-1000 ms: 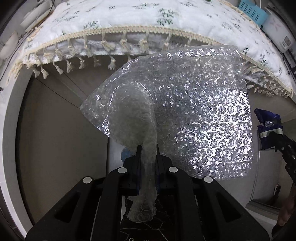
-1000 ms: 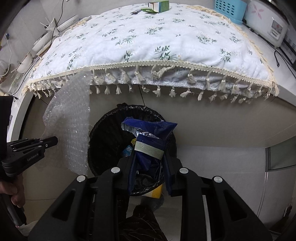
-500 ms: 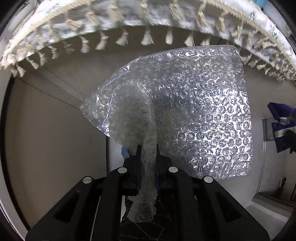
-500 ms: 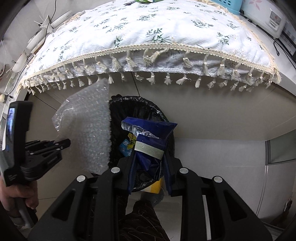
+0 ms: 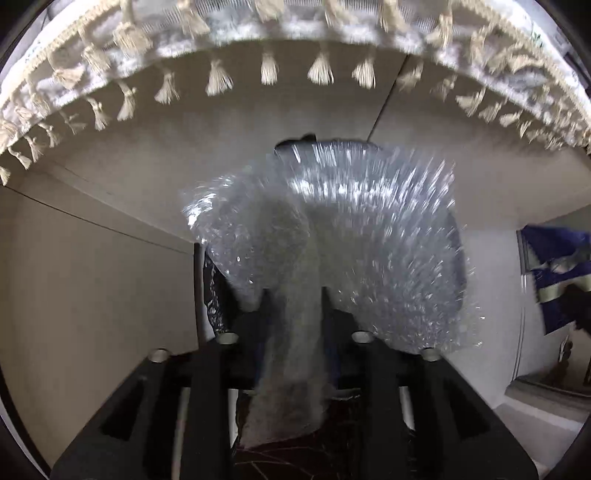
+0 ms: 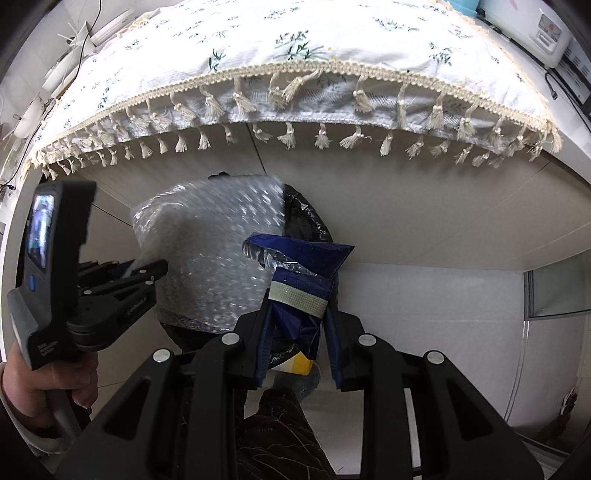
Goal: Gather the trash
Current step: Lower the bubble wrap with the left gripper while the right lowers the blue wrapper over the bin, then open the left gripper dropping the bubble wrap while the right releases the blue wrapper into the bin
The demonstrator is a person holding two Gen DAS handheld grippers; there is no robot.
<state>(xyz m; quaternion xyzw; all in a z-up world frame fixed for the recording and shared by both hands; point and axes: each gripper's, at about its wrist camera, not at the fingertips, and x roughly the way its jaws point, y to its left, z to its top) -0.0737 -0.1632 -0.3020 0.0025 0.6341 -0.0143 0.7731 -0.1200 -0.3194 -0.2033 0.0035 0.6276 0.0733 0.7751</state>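
Note:
My left gripper holds a sheet of clear bubble wrap between its jaws, which stand wider apart than before. The sheet is blurred and hangs over the black-lined trash bin. In the right wrist view the bubble wrap covers most of the bin, with the left gripper at its left edge. My right gripper is shut on a crumpled dark blue wrapper with a pale band, held just above the bin's near rim. The wrapper also shows in the left wrist view.
A table with a white floral cloth and cream tassel fringe overhangs the bin. A white appliance sits on the counter at far right. Beige cabinet panels stand behind the bin. A yellow item lies in the bin.
My left gripper has moved right and down over the bin with the bubble wrap, and its jaws have spread. The right gripper has stayed over the bin with the blue wrapper.

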